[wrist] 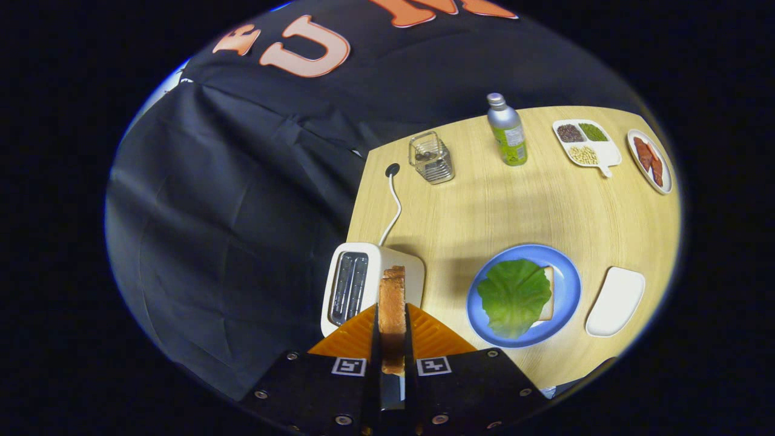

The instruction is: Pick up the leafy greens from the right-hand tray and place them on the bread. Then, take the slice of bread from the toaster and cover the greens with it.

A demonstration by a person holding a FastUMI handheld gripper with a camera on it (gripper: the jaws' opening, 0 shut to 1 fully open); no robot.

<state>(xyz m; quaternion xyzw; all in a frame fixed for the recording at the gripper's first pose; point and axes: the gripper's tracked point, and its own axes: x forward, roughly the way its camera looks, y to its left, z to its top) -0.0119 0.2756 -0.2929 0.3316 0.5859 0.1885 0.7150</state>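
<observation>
My gripper (392, 318) is shut on a toasted slice of bread (392, 303), held edge-on and upright between both fingers, lifted above the white toaster (351, 284). The toaster's two slots look empty. To the right of the fingers a blue plate (566, 284) holds another bread slice (549, 290), mostly covered by a large green leaf (513, 295). An empty white tray (616, 300) lies to the right of the plate.
The toaster's white cord (395, 200) runs back across the wooden table (496, 206). At the far side stand a wire basket (431, 158), a metal bottle (507, 130), a divided dish of beans (584, 142) and a plate of red slices (649, 160).
</observation>
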